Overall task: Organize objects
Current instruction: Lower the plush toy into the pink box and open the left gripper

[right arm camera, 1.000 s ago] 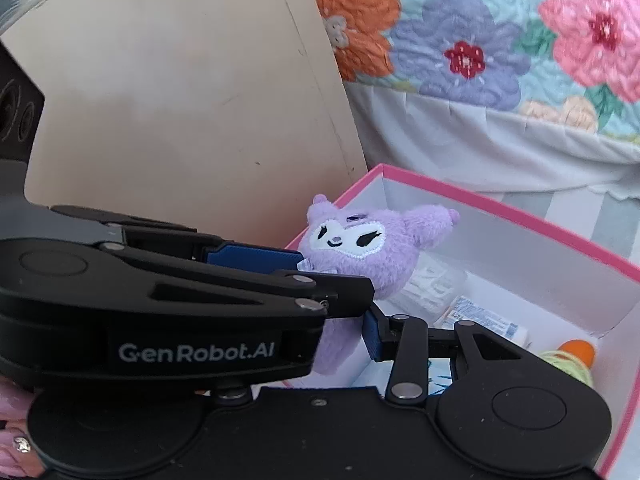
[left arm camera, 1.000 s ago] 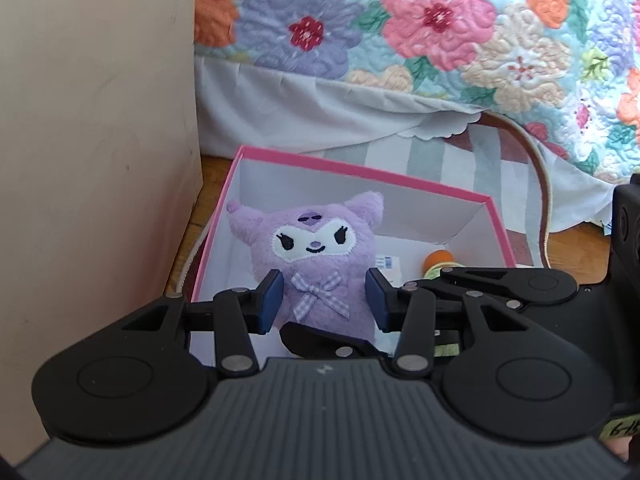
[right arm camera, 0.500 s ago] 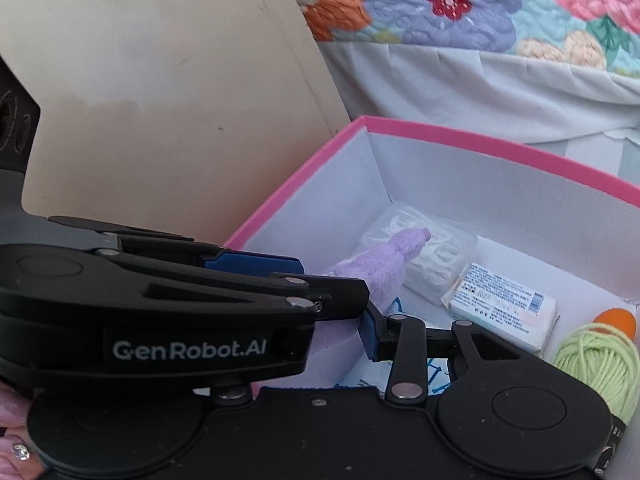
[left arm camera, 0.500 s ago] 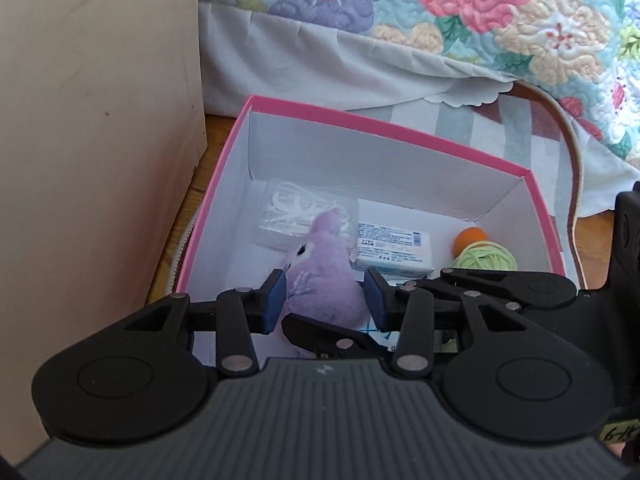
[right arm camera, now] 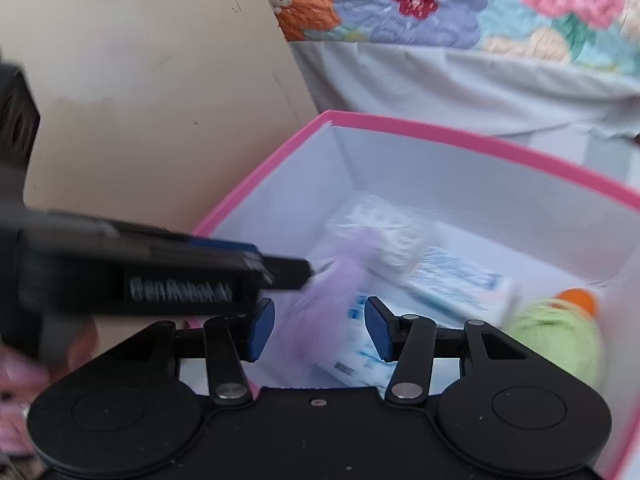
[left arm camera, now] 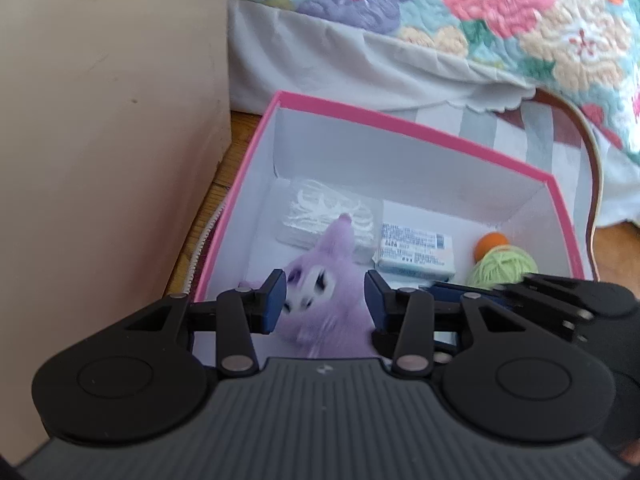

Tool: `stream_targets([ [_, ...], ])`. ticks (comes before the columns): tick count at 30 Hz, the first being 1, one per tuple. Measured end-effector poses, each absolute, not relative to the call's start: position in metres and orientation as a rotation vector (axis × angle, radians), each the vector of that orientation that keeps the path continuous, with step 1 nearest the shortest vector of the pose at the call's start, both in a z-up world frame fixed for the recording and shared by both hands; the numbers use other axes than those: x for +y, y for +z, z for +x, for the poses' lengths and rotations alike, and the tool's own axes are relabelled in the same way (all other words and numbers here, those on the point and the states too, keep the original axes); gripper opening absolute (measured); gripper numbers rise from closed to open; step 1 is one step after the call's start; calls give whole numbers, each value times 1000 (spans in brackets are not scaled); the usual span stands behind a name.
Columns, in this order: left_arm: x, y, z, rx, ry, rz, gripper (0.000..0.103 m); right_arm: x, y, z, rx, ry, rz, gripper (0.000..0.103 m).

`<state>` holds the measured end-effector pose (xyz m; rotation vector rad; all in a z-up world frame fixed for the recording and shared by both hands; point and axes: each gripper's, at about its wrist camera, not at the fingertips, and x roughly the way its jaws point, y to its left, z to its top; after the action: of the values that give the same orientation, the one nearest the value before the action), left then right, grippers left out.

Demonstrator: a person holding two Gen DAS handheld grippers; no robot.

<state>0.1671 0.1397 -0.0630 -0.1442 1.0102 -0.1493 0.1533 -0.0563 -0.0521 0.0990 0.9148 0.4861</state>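
A purple plush toy [left arm camera: 324,292] lies tipped over low inside the pink-rimmed white box [left arm camera: 400,124]. My left gripper [left arm camera: 325,300] is shut on it, blue pads against its head and body. In the right wrist view the plush [right arm camera: 332,280] is a blurred purple shape between the pads of my right gripper [right arm camera: 320,328]. That gripper's jaws are opening and stand clear of the plush on both sides. The left gripper's black fingers [right arm camera: 160,272] cross in from the left there. The right gripper's fingers [left arm camera: 520,292] reach in beside the left one.
The box also holds a clear packet of white items [left arm camera: 320,208], a white printed pack [left arm camera: 416,252], a green yarn ball [left arm camera: 504,268] and an orange piece [left arm camera: 492,240]. A beige cabinet side [left arm camera: 100,140] stands close on the left. A floral quilt [left arm camera: 480,8] hangs behind.
The plush went from upright and facing me to tipped over low in the box, still in the left gripper. The right gripper's pads have spread apart and let go of it.
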Motion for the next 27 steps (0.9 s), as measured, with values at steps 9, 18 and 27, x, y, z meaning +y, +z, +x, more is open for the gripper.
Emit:
stream_targets([
  [9, 140, -44, 149, 966, -137, -153, 43, -74, -15, 117, 827, 462, 52, 55],
  [18, 123, -32, 128, 973, -143, -113, 44, -83, 13, 86, 800, 417, 25, 55],
  [27, 116, -17, 103, 1020, -141, -97, 49, -97, 25, 60, 855, 309, 32, 56],
])
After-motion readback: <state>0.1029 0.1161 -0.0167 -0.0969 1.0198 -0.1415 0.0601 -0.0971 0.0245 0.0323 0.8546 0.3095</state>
